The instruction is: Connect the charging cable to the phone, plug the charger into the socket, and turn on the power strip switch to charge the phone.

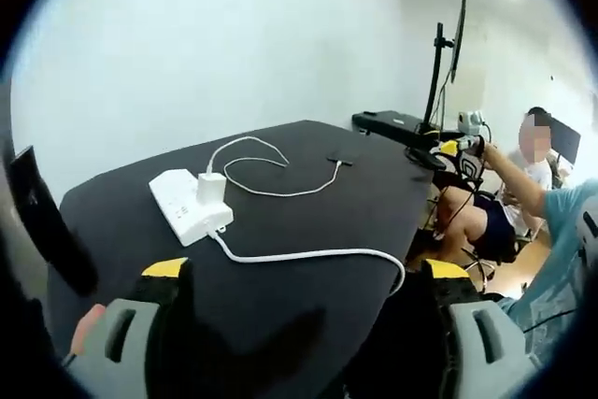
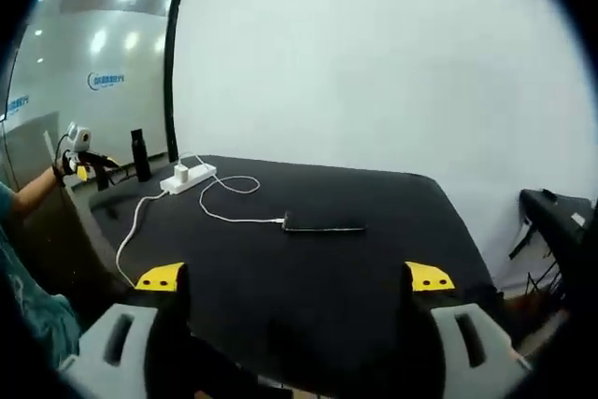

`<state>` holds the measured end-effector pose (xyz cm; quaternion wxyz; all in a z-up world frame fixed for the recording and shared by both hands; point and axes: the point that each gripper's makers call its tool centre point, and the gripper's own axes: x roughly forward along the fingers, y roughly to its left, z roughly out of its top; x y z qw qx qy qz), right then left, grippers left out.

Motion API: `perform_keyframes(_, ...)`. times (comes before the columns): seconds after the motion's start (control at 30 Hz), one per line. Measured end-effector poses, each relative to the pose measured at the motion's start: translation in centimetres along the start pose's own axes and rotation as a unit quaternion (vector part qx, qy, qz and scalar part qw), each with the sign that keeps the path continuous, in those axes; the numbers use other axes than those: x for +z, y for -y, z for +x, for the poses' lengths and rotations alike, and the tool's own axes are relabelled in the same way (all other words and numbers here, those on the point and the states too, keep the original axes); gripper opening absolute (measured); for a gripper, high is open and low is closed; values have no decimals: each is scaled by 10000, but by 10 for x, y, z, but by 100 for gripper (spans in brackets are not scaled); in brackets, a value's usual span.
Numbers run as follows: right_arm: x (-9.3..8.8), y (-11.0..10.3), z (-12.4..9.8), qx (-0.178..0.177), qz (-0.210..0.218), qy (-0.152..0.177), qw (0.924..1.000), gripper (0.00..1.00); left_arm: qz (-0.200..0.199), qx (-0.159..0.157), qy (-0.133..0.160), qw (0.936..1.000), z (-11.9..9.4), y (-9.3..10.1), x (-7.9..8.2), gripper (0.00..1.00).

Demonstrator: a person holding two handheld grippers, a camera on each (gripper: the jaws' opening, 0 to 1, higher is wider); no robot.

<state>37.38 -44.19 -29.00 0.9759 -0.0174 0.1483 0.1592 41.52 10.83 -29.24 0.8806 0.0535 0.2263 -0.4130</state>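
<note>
Jaws of left gripper (image 1: 304, 292) and right gripper (image 2: 294, 292) both spread apart, holding nothing, hanging back over the desk (image 2: 392, 193) edge; phone (image 2: 324, 227) lies flat mid-desk, charging cable (image 2: 234, 217) at its end. Charger (image 1: 211, 186) sits in the power strip (image 1: 187, 205); likely only the switch remains.

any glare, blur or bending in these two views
Left gripper view: fisheye curves the black table edge; the power strip is sharp and evenly lit. Right gripper view: ceiling lights glare on the glass partition; the phone looks small but clear.
</note>
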Motion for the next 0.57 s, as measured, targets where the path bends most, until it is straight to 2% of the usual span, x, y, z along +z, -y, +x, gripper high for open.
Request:
perform_keyframes(0.17, -2, 14, -10, -90, -23, -44, 9999, 88, 80, 8, 18, 10000, -4, 2, 1, 96)
perform_keyframes(0.33, -1, 25, -15, -151, -30, -34, 9999, 88, 128, 4, 41, 9999, -4, 15, -2, 95)
perform_keyframes(0.57, -4, 23, -15, -166, -47, -72, 9998, 87, 145, 10, -14, 9999, 1, 29, -9, 94)
